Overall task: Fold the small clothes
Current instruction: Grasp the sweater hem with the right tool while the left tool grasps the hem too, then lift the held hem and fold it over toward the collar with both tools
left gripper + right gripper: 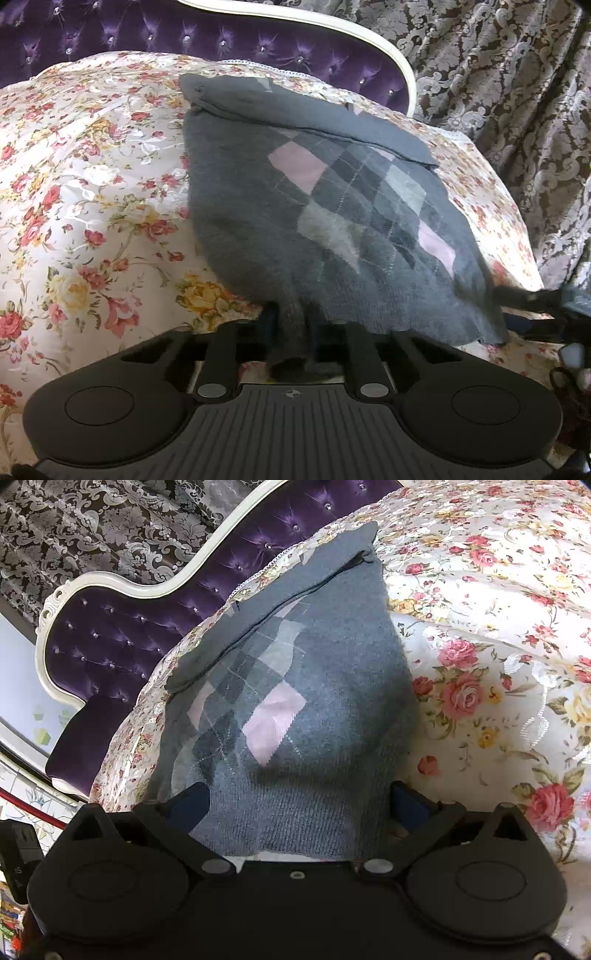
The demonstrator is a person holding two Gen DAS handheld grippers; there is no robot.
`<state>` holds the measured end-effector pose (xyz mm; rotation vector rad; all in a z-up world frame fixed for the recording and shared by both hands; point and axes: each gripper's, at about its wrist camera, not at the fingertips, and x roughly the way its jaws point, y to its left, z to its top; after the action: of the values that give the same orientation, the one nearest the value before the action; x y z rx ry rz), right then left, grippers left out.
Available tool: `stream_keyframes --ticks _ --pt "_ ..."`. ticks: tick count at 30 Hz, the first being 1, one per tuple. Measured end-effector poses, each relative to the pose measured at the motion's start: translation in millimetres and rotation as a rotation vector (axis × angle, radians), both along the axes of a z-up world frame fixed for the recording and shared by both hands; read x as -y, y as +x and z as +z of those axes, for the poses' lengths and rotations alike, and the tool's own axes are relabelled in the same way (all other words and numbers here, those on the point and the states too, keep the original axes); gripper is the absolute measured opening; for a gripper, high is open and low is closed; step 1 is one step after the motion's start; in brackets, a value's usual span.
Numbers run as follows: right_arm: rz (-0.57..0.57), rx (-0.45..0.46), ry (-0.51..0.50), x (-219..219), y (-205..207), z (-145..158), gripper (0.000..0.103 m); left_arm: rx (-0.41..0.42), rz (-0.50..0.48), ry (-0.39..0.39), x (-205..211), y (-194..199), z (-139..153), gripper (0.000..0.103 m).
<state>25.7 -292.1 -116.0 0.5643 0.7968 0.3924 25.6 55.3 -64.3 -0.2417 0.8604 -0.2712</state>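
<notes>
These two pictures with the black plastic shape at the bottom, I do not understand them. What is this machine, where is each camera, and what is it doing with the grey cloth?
There is no robot. A person holds a hand tool with two fingers in each hand, and a camera on each tool looks forward along its fingers, so the black shape is the tool itself. One picture comes from the left gripper, the other from the right gripper. A grey argyle sweater lies on a bed with a floral bedspread, before a purple headboard. The left gripper is shut on the sweater's near edge. The right gripper's jaws stand apart, with the sweater's edge between them.
</notes>
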Motion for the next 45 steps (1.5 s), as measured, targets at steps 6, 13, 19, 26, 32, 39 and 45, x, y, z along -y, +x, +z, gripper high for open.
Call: stream_keyframes --ticks 6,13,19,26,32,39,45 --pt "-0.034 -0.03 -0.077 1 -1 0 0.017 0.009 0.004 -0.036 -6 -2 3 0.006" --pt "-0.018 0.023 0.123 18 -7 13 0.017 0.08 0.026 -0.148 -23 -2 40 0.006" --pt "-0.031 0.144 0.255 38 5 48 0.014 0.175 0.023 -0.188 -33 27 77 0.006" --pt "-0.014 0.264 0.305 43 69 88 0.013 0.298 0.022 -0.171 -36 94 111 0.006" --pt "-0.018 0.327 0.276 34 152 107 0.013 0.293 0.071 -0.194 -37 179 105 0.006" --pt "-0.065 0.285 0.212 21 254 84 0.013 0.213 0.143 -0.164 -35 273 66 0.006" --pt "-0.113 0.191 0.159 16 322 48 0.013 0.122 0.191 -0.099 -33 327 27 0.007"
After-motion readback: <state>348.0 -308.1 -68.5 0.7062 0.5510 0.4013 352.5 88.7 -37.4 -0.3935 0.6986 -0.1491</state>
